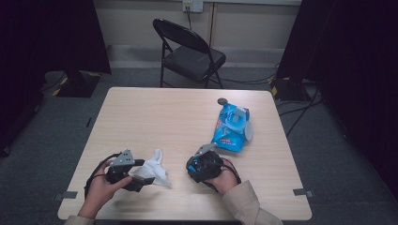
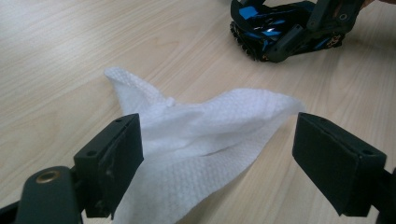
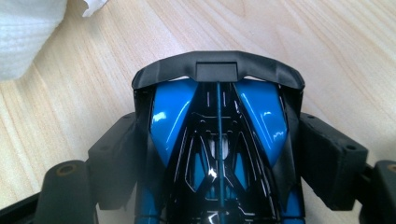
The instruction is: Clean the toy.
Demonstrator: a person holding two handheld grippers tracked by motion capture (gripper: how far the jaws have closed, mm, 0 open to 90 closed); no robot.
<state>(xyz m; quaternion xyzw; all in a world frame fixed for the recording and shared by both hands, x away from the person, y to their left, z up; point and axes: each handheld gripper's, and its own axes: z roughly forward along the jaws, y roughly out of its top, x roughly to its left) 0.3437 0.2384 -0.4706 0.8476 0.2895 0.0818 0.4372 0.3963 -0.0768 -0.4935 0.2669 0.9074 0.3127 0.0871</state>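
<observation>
The bench (image 1: pixel 141 112) carries a wipe pack (image 1: pixel 231 127) far right. The right claw (image 3: pixel 219 154) clamps the blue toy car (image 3: pixel 217 135) by its sides, nose pointing away. The wipe (image 2: pixel 196 140) lies between the left claw's (image 2: pixel 217 163) wide jaws, ungripped, nearer that hand.

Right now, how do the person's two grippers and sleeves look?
Both grippers are black. The left gripper carries a grey three-cornered plate on top, and a black cable loops from it. Its fingers are blocky, matte black pads with small screw holes and a brass-coloured pivot. The right gripper has a similar grey plate. The right sleeve is beige.
</observation>
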